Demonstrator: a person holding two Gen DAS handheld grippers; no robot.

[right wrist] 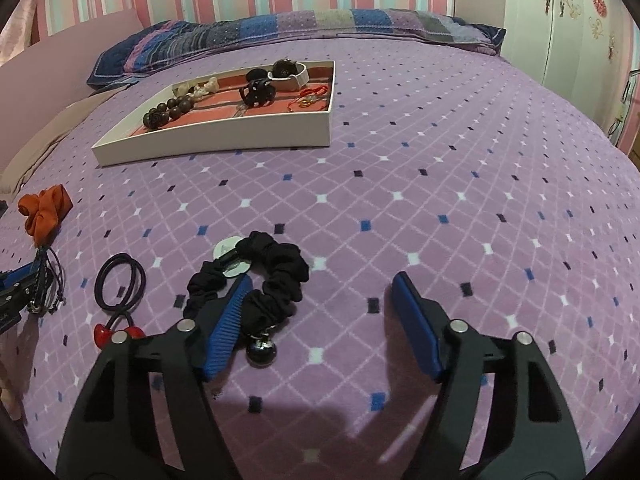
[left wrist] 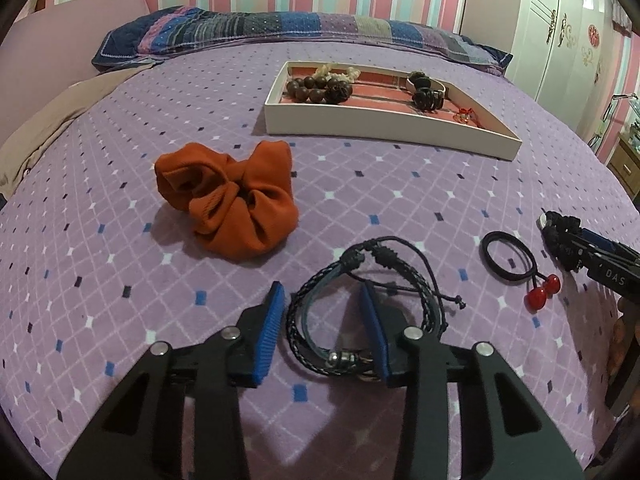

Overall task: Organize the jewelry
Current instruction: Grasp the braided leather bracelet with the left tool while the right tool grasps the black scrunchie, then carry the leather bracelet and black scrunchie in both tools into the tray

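Braided dark leather bracelet bundle [left wrist: 360,308] straddled by the left tool [left wrist: 324,308] on the purple diamond-patterned bedspread [left wrist: 120,280].
Left view: its blue pads stand apart, the right one inside the loop, not pressing; the bundle's long axis runs toward the white shallow tray [left wrist: 380,124].
Right view: the right tool [right wrist: 322,300], jaws apart, has its left pad inside the black fabric scrunchie [right wrist: 276,276], which runs aslant toward the tray.
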